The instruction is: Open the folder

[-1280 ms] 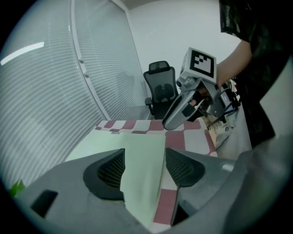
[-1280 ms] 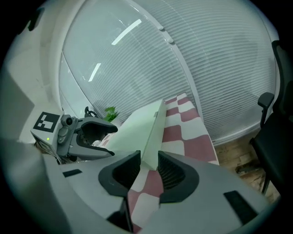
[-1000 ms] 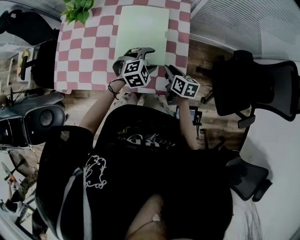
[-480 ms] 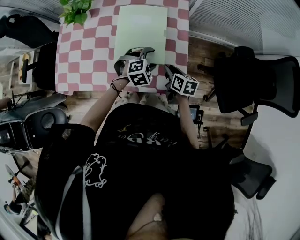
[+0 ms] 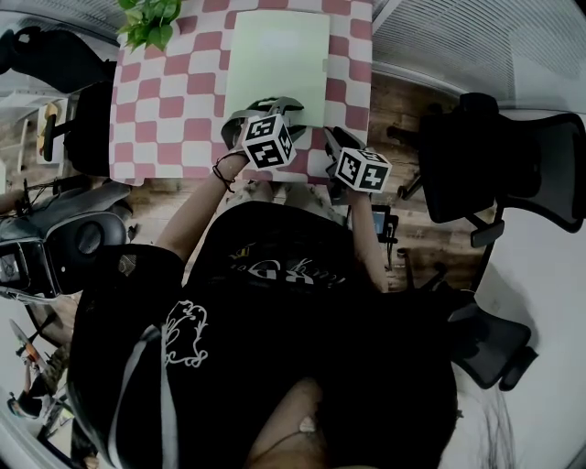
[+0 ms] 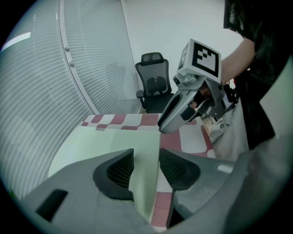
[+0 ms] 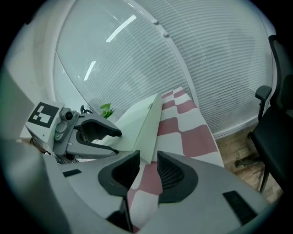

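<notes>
Folder: pale green. It lies flat on the checked tablecloth, on the right half of the table, with its long side running from the far edge towards the person. From above, the cover appears to be down.

Left gripper: held over the folder's near end and tilted steeply down. The jaws have just been closing and now stand at a medium gap. The folder's right edge and near corner run up through that gap. Both ribbed pads are clear of the folder, so nothing is clamped.

Right gripper: held just beside the left one, off the folder's near right corner and above the table's near edge. The jaws stand at a narrow gap. The tip of the folder's corner shows at the top of the gap, with red and white cloth below it. The pads are not pressing on anything.

Spacing of the grippers: close together, side by side, and not touching.

Person: stands at the near edge of the table with one gripper in each hand.

Plant: stands at the table's far left corner, well apart from the folder.

Office chair: black, on the floor to the right of the table.
</notes>
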A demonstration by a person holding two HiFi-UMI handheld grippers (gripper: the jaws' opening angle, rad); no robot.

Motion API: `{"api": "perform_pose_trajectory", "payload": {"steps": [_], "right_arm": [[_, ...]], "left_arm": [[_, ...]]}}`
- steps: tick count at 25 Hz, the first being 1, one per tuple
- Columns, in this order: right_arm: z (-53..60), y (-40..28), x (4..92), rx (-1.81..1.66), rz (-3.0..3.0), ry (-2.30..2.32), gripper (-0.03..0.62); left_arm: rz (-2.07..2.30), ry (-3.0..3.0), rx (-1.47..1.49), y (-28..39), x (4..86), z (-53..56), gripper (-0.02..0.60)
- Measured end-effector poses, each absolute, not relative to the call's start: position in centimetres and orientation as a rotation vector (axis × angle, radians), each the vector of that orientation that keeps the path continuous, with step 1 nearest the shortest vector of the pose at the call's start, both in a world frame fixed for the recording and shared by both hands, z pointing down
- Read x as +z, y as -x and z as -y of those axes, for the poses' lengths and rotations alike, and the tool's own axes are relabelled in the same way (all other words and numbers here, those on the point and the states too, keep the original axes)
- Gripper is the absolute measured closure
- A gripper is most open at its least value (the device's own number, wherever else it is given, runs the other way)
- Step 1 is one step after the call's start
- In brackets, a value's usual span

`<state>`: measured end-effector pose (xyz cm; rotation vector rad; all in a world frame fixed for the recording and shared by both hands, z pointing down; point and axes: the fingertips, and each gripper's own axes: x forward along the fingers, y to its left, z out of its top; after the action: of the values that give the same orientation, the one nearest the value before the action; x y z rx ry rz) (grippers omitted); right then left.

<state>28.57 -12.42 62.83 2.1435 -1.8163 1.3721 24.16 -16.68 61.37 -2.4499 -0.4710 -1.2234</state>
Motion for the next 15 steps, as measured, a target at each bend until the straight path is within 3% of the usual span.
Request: {"api": "perform_pose_trajectory", "payload": {"steps": [10,13,15], "right_arm": [[12.9,-28.2,61.6,1.461,1.911,-2.173,0.502],[13.2,-27.9,61.5,1.461,1.923,-2.162,0.502],[13.5,-27.8,61.6,1.451,1.928,-2.148,0.502]], "left_arm": [[0.486,2.48,-1.182,-24.2,60.4,16.4,0.434],[0.489,2.497,-1.15,-24.1,60.1,15.8,0.51],[0.473,2.507,-1.132,-24.1,59.8,15.6,0.526]]}}
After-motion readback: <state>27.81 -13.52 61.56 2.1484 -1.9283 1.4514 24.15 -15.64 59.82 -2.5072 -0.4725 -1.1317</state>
